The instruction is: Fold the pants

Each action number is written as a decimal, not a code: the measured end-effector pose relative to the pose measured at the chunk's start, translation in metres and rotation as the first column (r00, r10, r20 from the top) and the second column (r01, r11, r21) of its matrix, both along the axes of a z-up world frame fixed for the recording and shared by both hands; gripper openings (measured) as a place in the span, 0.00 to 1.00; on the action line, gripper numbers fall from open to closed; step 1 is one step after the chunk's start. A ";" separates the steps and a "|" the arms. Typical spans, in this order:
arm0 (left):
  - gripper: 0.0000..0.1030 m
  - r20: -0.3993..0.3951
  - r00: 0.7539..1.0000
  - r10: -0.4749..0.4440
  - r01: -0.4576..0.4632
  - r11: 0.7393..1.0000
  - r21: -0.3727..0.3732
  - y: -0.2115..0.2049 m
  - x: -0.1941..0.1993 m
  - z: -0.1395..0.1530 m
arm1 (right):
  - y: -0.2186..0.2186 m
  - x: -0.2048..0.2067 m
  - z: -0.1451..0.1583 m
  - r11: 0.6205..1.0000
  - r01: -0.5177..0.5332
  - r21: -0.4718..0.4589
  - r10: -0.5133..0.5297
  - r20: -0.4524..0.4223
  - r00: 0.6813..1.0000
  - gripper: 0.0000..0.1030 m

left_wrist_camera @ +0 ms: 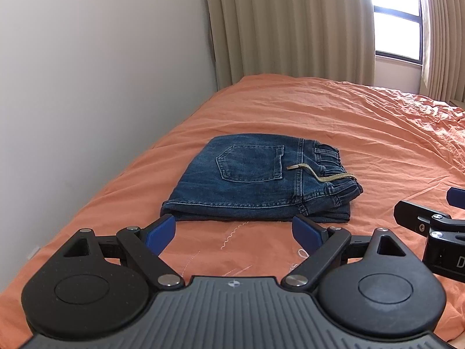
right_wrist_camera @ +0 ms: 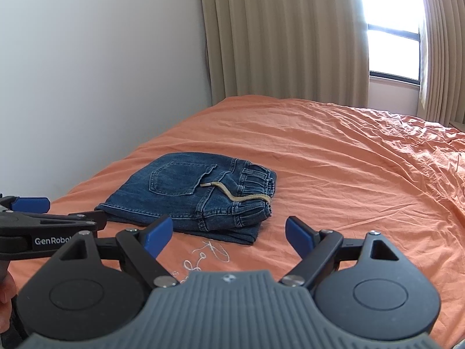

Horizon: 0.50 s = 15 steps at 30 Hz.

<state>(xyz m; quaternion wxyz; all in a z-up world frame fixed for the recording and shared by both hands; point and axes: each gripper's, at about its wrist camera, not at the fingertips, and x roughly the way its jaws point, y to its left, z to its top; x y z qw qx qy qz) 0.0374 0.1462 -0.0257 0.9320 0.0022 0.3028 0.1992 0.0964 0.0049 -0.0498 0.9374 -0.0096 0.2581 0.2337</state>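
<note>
The blue denim pants (left_wrist_camera: 255, 180) lie folded into a compact stack on the orange bedspread (left_wrist_camera: 363, 122), back pocket up, with a tan drawstring (left_wrist_camera: 322, 174) trailing over the waistband. My left gripper (left_wrist_camera: 234, 229) hangs open just short of the stack's near edge, nothing between its blue pads (left_wrist_camera: 161, 231). In the right wrist view the same pants (right_wrist_camera: 189, 195) sit ahead and left. My right gripper (right_wrist_camera: 228, 232) is open and empty, close to the stack's near right corner. Each gripper shows at the edge of the other's view.
A white wall (left_wrist_camera: 101, 72) runs along the bed's left side. Beige curtains (left_wrist_camera: 290, 23) and a bright window (left_wrist_camera: 398, 23) stand behind the bed. White embroidery (right_wrist_camera: 203, 256) marks the spread near the grippers. Wrinkled bedspread stretches to the right.
</note>
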 end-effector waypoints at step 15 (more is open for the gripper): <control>1.00 -0.001 1.000 -0.013 0.013 1.000 0.009 -0.005 0.000 0.003 | -0.004 -0.006 0.002 1.000 -0.009 0.017 0.009 0.002 1.000 0.79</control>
